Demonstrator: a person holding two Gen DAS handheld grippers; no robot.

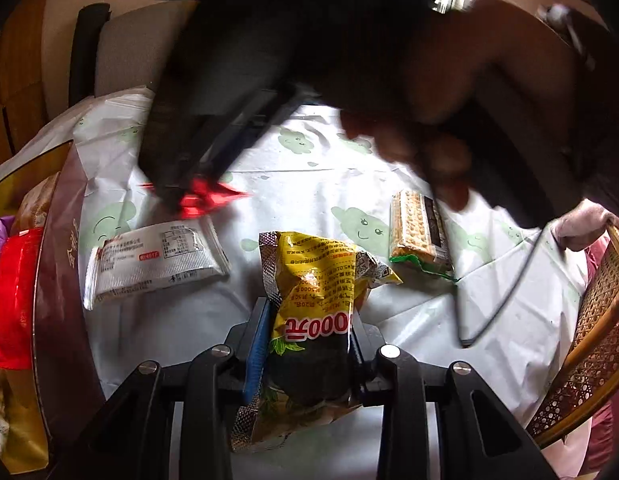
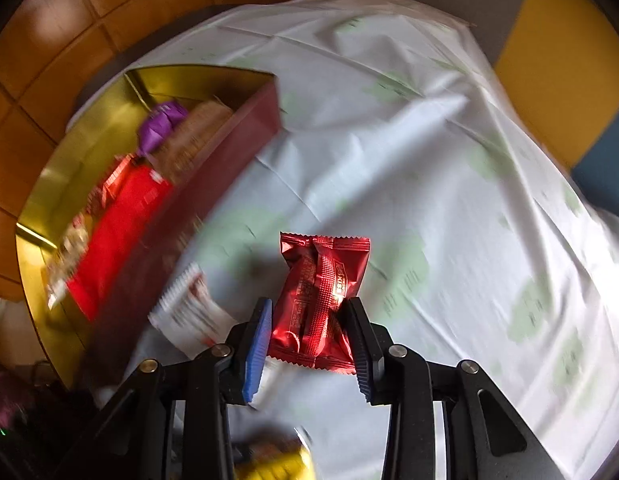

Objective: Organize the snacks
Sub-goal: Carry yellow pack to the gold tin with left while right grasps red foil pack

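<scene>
My left gripper (image 1: 309, 332) is shut on a yellow snack packet (image 1: 317, 280) with red print, held just above the white tablecloth. My right gripper (image 2: 307, 320) is shut on a red foil snack packet (image 2: 319, 300); in the left wrist view it shows blurred with the red packet (image 1: 201, 198) above the table. A gold box with maroon walls (image 2: 213, 160) holds a red packet (image 2: 117, 232), a purple packet (image 2: 161, 124) and other snacks; its wall (image 1: 65, 280) is at the left of the left wrist view.
A white packet with printed text (image 1: 153, 264) and a cracker pack with green wrapper (image 1: 419, 232) lie on the tablecloth (image 1: 317, 176). A woven rattan chair (image 1: 589, 352) stands at the right. The white packet (image 2: 189, 312) lies next to the box.
</scene>
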